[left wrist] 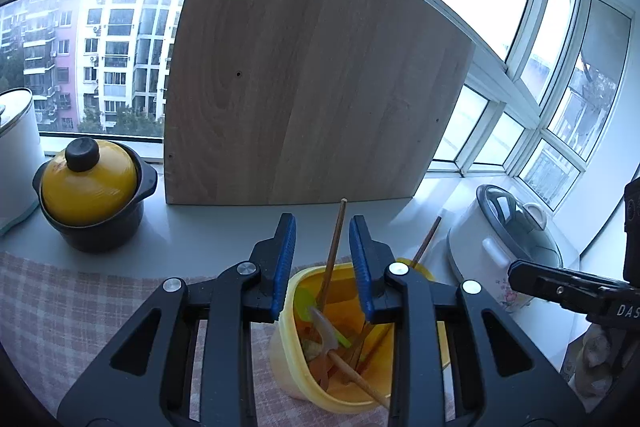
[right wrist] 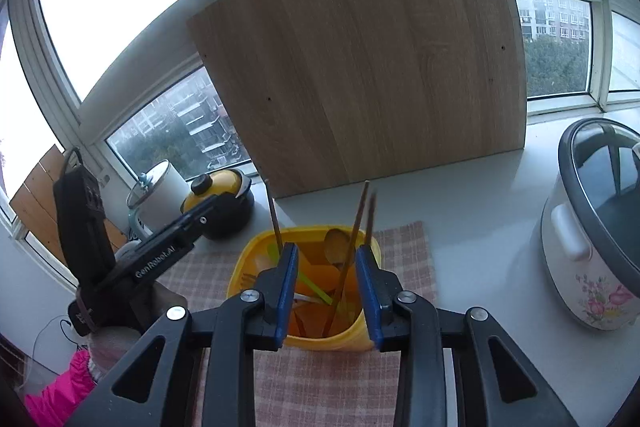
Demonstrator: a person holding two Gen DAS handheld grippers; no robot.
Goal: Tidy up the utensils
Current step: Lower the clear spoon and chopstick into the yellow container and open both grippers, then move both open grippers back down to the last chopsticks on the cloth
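Black left gripper lettered "GenRobot.AI", jaws apart, empty, right gripper likewise, over yellow tub

We've got a yellow tub on a pink checked cloth, blue-padded fingers, and a floral white cooker.

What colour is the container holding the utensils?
Yellow. The container shows best in the right wrist view, standing on a pink checked cloth.
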